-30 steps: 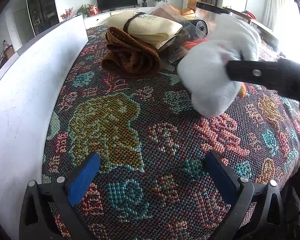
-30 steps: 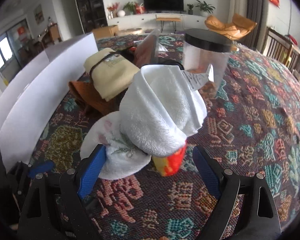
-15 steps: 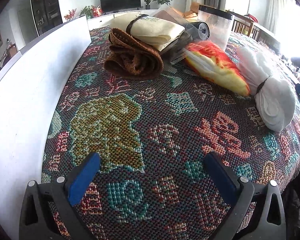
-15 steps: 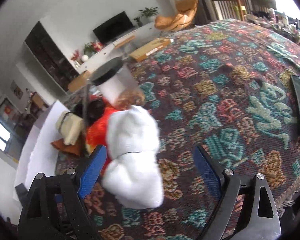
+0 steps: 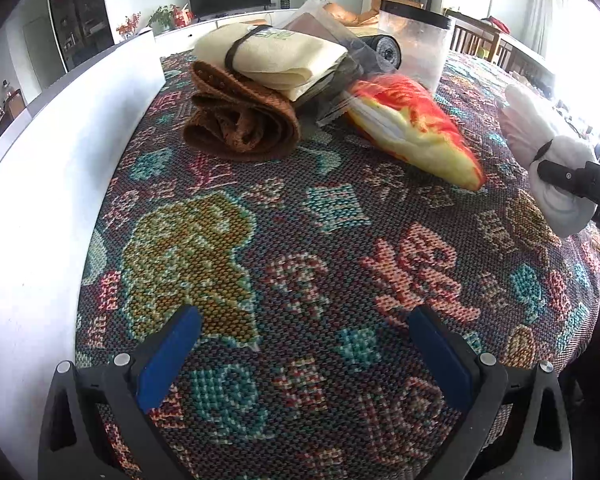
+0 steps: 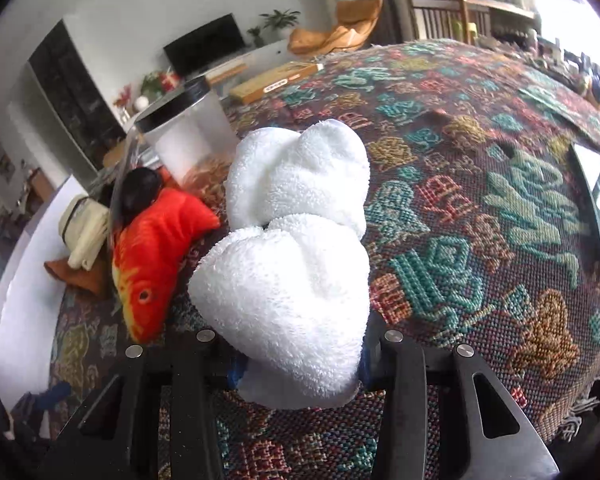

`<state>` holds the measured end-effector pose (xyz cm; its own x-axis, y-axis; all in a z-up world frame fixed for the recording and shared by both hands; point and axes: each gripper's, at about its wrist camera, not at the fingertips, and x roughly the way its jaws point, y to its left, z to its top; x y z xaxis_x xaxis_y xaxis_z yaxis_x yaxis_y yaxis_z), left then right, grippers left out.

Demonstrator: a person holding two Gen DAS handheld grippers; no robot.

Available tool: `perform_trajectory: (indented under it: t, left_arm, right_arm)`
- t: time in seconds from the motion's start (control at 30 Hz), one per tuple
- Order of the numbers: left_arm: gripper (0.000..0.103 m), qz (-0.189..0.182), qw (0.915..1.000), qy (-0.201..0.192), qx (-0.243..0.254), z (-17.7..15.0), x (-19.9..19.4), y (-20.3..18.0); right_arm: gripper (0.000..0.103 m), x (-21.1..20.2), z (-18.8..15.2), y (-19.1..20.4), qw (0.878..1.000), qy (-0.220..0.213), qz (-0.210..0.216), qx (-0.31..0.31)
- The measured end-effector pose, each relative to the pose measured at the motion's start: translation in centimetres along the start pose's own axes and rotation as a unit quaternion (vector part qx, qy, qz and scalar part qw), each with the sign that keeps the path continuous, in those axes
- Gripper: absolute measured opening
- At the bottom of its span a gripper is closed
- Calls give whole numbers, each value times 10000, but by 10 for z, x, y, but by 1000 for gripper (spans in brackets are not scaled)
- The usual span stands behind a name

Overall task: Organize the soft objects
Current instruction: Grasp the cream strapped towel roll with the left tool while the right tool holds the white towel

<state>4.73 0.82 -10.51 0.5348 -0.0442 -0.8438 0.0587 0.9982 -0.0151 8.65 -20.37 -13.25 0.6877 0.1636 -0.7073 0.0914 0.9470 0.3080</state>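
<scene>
While the right gripper (image 6: 300, 372) has just been drawing its jaws in, they now pinch the near end of the white towel bundle (image 6: 296, 248), the fluffy roll bulging out between them and stretching away across the patterned tablecloth (image 6: 480, 208). A dark band cinches the bundle at its waist, seen best from the left wrist, where the towel lies toward the right edge of the table with one black finger of the right gripper laid across it. Just beside the towel on its left lies the orange fish plush (image 6: 152, 256), its head with the round eye pointing toward the near edge. Behind the plush stands a clear container (image 6: 184, 136) with a black rim, and further left a cream folded cloth (image 5: 276, 60) tied with a dark strap rests on top of a brown rolled cloth (image 5: 240, 120); a dark roll (image 5: 384, 50) and crinkled clear plastic sit between that pile and the container. A white board (image 5: 40, 184) runs along the left edge of the table. Over the near middle of the table hangs the left gripper (image 5: 304, 356), its blue pads spread wide with only bare cloth between them, well apart from every soft thing.
</scene>
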Motion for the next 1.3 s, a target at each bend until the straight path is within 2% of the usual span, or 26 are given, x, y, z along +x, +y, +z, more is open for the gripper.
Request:
perform_trajectory:
  t: [0.07,0.17,0.3,0.37,0.43,0.5,0.57,0.6,0.63,0.73,0.77,0.9,0.97,1.07,1.3]
  left_arm:
    - [103,-146,9999,-35,3,6,-3,-2]
    - [103,-242,9993,-250,-126,28,-13,7]
    - [103,-211,9976,-620,-246,84,-28,21]
    - [103,-235,9972,-714,14,116,-28,20]
    - [103,-196,9969,-496,572,146,-12,12]
    - [103,176,9919,-263,1231,162,8,5]
    - [103,642,9851,-178,1588,168,25,3]
    - [103,743,9834,-107,1652,173,33,5]
    - [103,766,9832,-33,1659,174,41,8]
    - [103,733,9837,33,1641,181,54,13]
    - [103,678,9844,-3,1623,181,55,15]
    - [81,359,9905,-200,1311,178,44,27]
    - [74,433,9895,-307,1344,178,35,25]
    - [74,712,9868,-387,1400,178,27,20]
    - [74,976,9865,-360,1261,177,28,24]
  right_arm:
    - [45,-1,0,-9,9996,15,-38,265]
    - [46,0,1,-11,9994,68,-17,324]
    - [49,3,2,-3,9998,84,-85,167]
    - [50,4,0,-3,9998,93,-92,153]
    - [50,3,-2,-4,9998,94,-84,182]
    - [50,3,-2,-4,9997,88,-75,200]
    - [50,2,-1,-4,9997,81,-71,196]
    - [51,2,-1,-4,9998,84,-71,190]
    - [52,2,-2,-3,9998,91,-70,184]
    - [68,6,-3,-3,9995,202,-56,226]
    - [68,7,-3,-4,9994,235,-46,254]
    - [74,5,-1,-8,9990,244,-19,363]
    - [74,3,0,-11,9988,247,-24,420]
    - [75,4,0,-13,9985,271,-7,479]
    - [75,0,8,-11,9985,389,-84,381]
